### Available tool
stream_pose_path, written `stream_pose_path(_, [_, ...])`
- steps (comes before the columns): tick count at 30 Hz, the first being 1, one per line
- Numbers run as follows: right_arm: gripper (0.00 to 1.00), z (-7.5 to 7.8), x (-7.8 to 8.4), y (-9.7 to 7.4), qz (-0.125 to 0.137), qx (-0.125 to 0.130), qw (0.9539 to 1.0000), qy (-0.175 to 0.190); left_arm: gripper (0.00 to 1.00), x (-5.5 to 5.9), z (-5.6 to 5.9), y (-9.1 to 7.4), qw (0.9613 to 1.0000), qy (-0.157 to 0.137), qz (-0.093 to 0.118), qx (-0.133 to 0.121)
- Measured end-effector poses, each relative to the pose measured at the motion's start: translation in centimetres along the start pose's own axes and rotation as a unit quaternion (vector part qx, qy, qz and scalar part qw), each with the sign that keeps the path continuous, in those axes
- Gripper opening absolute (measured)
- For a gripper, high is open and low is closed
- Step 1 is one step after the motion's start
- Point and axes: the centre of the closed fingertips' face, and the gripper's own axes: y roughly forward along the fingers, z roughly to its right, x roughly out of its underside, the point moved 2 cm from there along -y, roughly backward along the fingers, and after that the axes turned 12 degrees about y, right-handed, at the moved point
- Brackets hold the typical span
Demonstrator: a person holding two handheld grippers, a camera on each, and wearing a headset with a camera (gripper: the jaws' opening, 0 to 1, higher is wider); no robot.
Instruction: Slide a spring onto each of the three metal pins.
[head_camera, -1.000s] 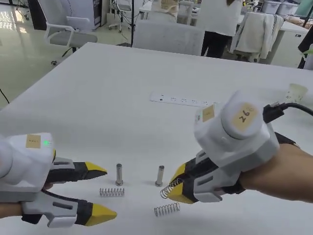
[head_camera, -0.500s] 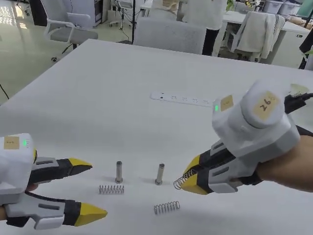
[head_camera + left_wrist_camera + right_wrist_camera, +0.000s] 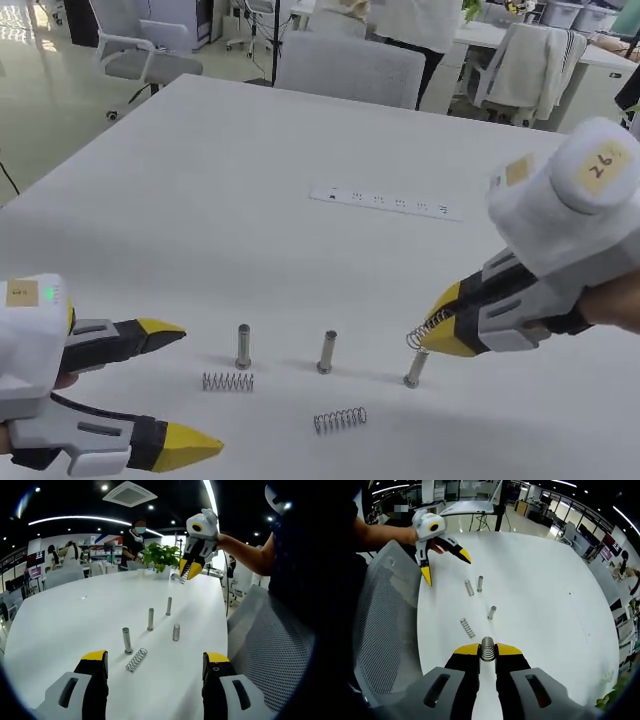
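Head view: right gripper (image 3: 436, 337) jaws clamp a spring (image 3: 424, 329) just above the rightmost pin (image 3: 415, 369). Left gripper (image 3: 201, 385) jaws wide. Likely first threading; next, align bore over pin, lower.

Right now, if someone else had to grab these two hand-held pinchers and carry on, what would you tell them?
Left gripper: open and empty, low over the table beside the left pin.
Right gripper: fingers shut on a held spring, tilted just above the right pin.
The middle pin stands bare.
Two springs lie loose on the table: the first loose spring in front of the left pin, the second loose spring in front of the middle pin.
Done: no pin carries a spring yet.
Left: all three, starting with the held spring onto the right pin.
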Motion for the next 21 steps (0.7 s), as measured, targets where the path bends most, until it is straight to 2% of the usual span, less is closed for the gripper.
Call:
stream_pose_path(3, [0.09,1.1,0.2,-0.3,-0.009,0.014,0.9999,0.001,0.74,0.0,0.0,0.0,1.0000,-0.001,0.000,0.000])
stream_pose_path(8, [0.09,2.0,0.7,0.2,-0.036,0.018,0.9992,-0.007,0.77,-0.1,0.1,0.1,1.0000,0.000,0.002,0.000])
stream_pose_path(11, [0.09,2.4,0.9,0.7,-0.053,0.016,0.9985,-0.009,0.77,-0.1,0.1,0.1,1.0000,0.000,0.003,0.001])
stream_pose_path(14, [0.09,2.8,1.4,1.4,-0.083,0.019,0.9961,-0.025,0.78,-0.2,0.3,0.1,1.0000,-0.001,0.004,0.003])
stream_pose_path(21, [0.09,3.4,2.0,2.7,-0.117,0.007,0.9926,-0.033,0.80,-0.2,0.3,0.2,1.0000,-0.002,0.006,0.002])
